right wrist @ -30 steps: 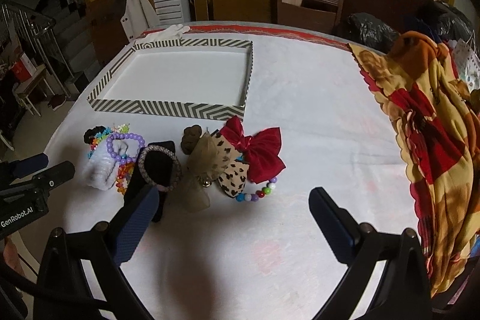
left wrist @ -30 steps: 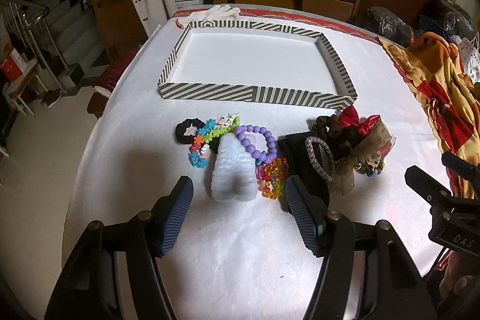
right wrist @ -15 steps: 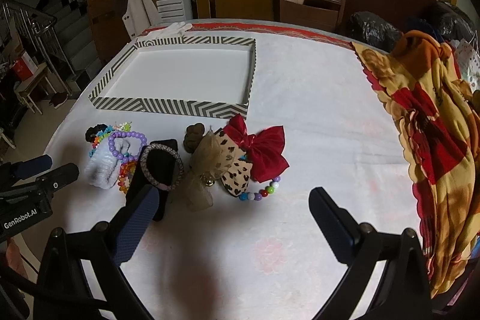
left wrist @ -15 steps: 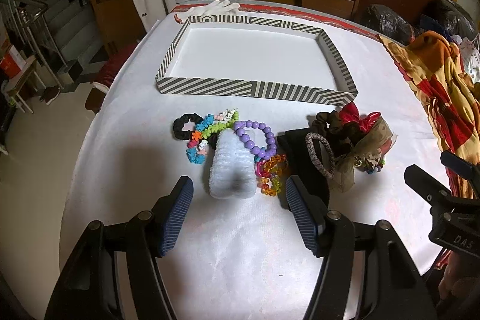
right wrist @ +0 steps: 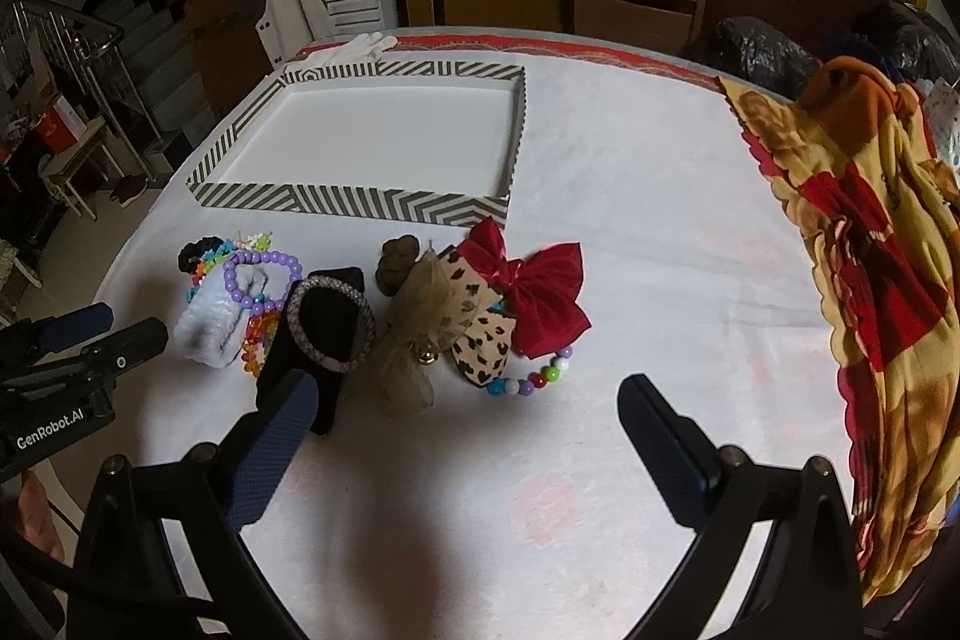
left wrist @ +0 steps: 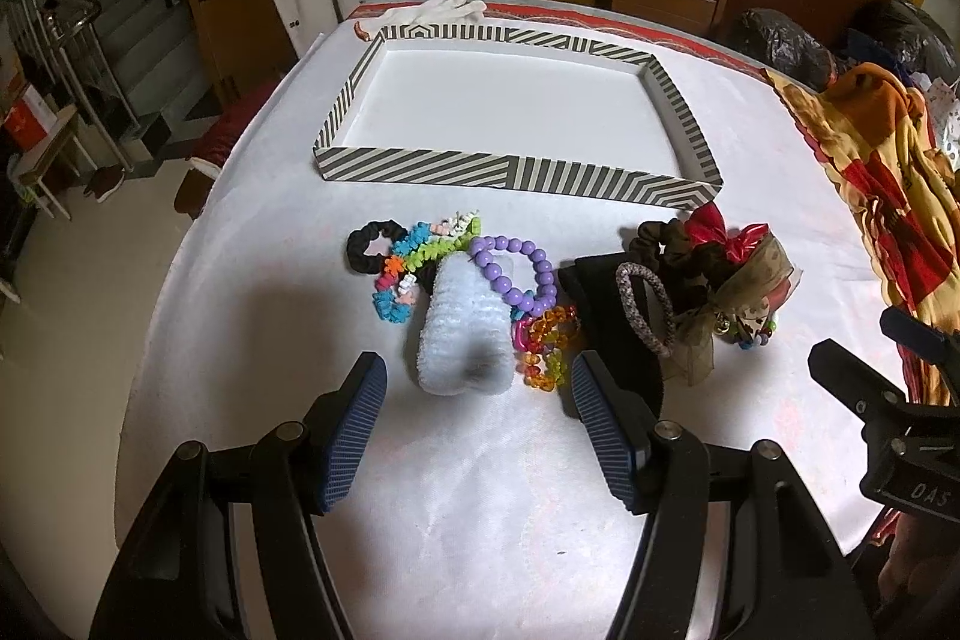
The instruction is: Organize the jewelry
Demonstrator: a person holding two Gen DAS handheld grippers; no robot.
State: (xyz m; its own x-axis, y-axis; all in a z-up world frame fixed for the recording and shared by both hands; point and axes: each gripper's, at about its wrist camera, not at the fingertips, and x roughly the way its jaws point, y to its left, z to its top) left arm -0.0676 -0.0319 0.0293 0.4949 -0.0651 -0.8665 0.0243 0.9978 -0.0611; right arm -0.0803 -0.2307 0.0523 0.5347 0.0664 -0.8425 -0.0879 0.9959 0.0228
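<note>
Holding left tongs spread, framing white scrunchie for grasping. Right tongs also spreading wide, empty. Jewelry lying before tray (nothing inside yet).

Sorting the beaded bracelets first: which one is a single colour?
The purple bead bracelet, lying partly on the fluffy white scrunchie. The orange-and-pink one beside it and the one by the red bow are multicoloured.

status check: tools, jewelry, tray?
Left tool open, empty, facing white scrunchie. Right tool open, empty, short of red bow. Striped tray empty; all jewelry on tablecloth. Nothing blocking.
</note>
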